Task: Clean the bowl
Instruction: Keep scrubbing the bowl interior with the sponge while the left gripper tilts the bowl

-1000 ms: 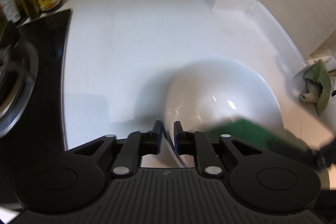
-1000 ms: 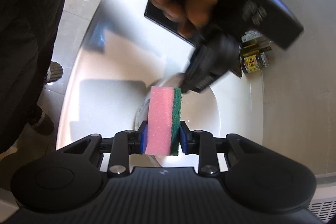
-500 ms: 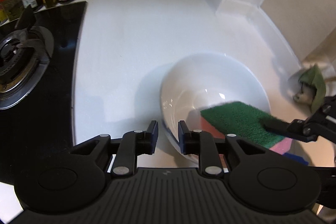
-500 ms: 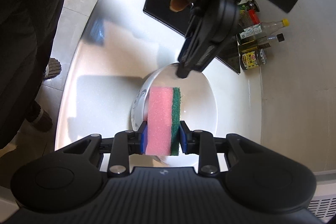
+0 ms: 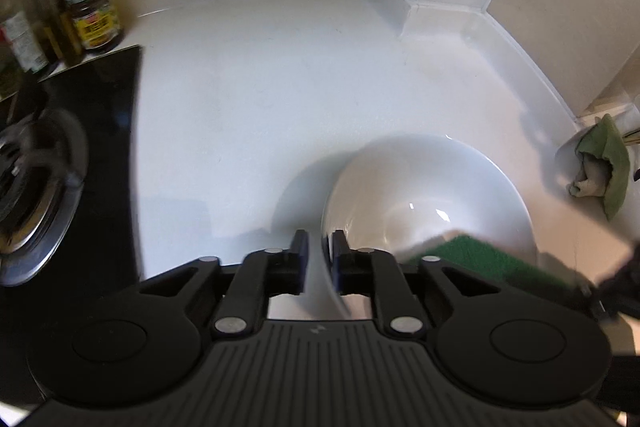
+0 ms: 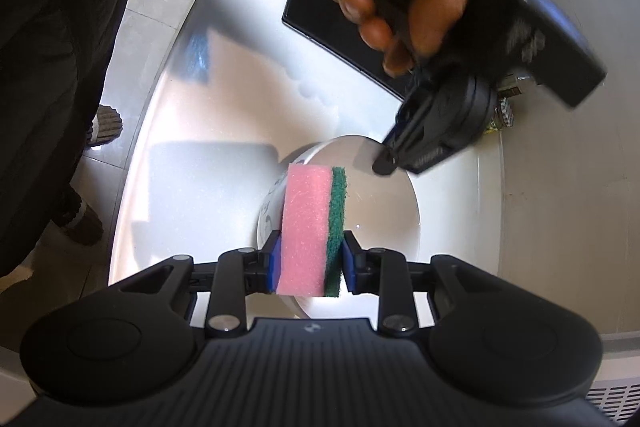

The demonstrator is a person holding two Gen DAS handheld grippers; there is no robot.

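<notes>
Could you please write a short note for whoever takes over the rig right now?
Left gripper: the jaws have just been opening; they straddle the bowl rim, not clamped.
Right gripper: shut on the pink-and-green sponge, poised over the bowl.
Bowl: upright on the white counter; its inside looks clean.
Left to do: probably grip the rim, finish wiping, put the sponge down.

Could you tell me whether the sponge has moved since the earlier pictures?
No. In the right wrist view the sponge sits where it was against the bowl and counter.
</notes>
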